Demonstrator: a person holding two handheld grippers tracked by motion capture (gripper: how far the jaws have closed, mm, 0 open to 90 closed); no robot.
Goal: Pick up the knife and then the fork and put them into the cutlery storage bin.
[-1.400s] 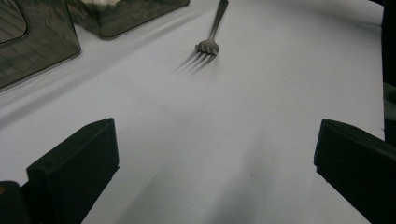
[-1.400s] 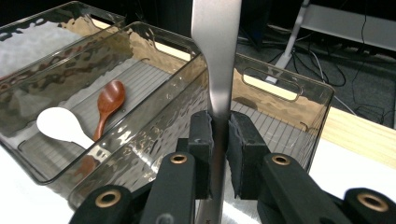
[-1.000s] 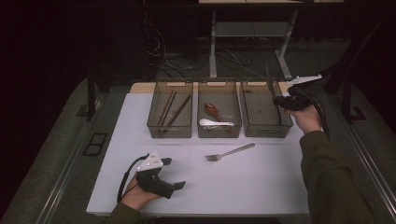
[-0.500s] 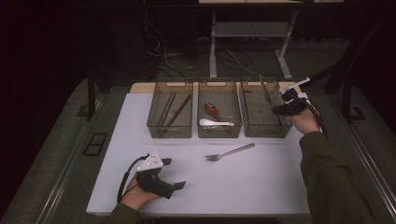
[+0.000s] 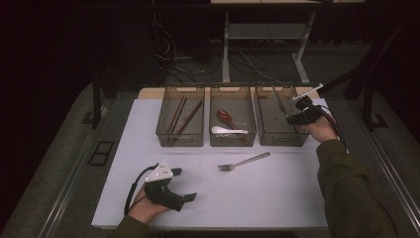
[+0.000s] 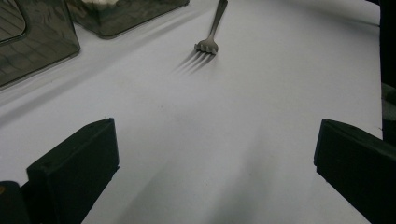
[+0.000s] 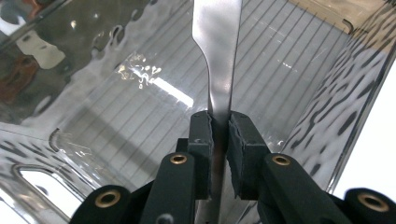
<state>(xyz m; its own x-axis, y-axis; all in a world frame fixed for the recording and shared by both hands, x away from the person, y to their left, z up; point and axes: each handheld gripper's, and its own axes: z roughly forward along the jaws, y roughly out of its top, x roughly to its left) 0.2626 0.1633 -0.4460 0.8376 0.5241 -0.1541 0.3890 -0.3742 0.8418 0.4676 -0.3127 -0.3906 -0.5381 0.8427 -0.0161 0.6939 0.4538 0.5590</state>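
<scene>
Your right gripper has come lower than a second ago, down into the right-hand bin, its jaws pinched tight on the handle of a metal knife whose blade reaches along the bin. Your left gripper hasn't moved, resting wide open and empty on the white table, a fork lying ahead of it. Beyond lies dark floor with cables

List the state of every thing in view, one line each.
Right tongs: shut on a flat metal utensil, inside the right bin.
Left tongs: open, nothing between them.
Fork: lying loose on the table.
Middle bin: holds two spoons.
Left bin: holds chopsticks.
</scene>
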